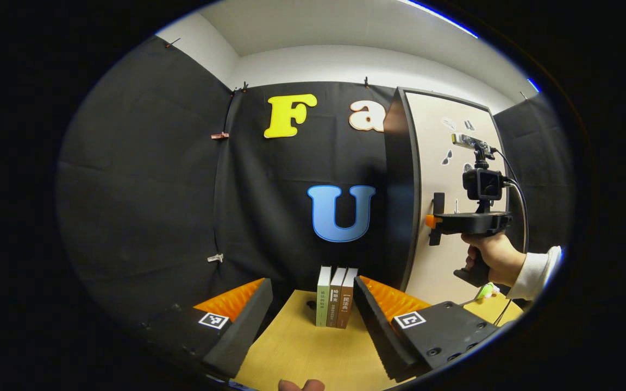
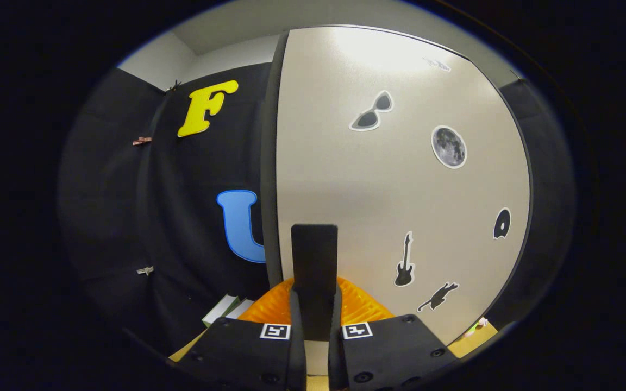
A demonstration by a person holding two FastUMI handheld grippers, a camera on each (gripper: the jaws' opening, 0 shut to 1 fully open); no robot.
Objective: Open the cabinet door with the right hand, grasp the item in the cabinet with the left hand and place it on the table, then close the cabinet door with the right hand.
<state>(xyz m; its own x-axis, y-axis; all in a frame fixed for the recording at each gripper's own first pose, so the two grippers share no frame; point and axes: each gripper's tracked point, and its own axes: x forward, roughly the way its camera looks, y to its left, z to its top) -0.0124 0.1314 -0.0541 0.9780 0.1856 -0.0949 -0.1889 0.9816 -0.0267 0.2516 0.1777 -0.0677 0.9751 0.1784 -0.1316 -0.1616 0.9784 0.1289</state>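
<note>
While door sits closed:
right gripper [image 2: 315, 320]: jaws clamped on cabinet handle [image 2: 314, 271]
left gripper [image 1: 313, 320]: jaws spread wide (books [image 1: 336, 296] ahead on desk [image 1: 313, 353])

The right tool [image 2: 315, 320] clamps both fingers on the black handle [image 2: 314, 271] of the sticker-covered cabinet door [image 2: 400, 179].

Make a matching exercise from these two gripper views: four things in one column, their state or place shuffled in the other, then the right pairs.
Things:
1. left gripper
2. right gripper
3. three books
4. cabinet door

States:
A. standing upright on the wooden table
B. shut on the door handle
C. closed, decorated with stickers
D. open, nothing between its fingers

Pairs: 1-D, 2-B, 3-A, 4-C
</note>
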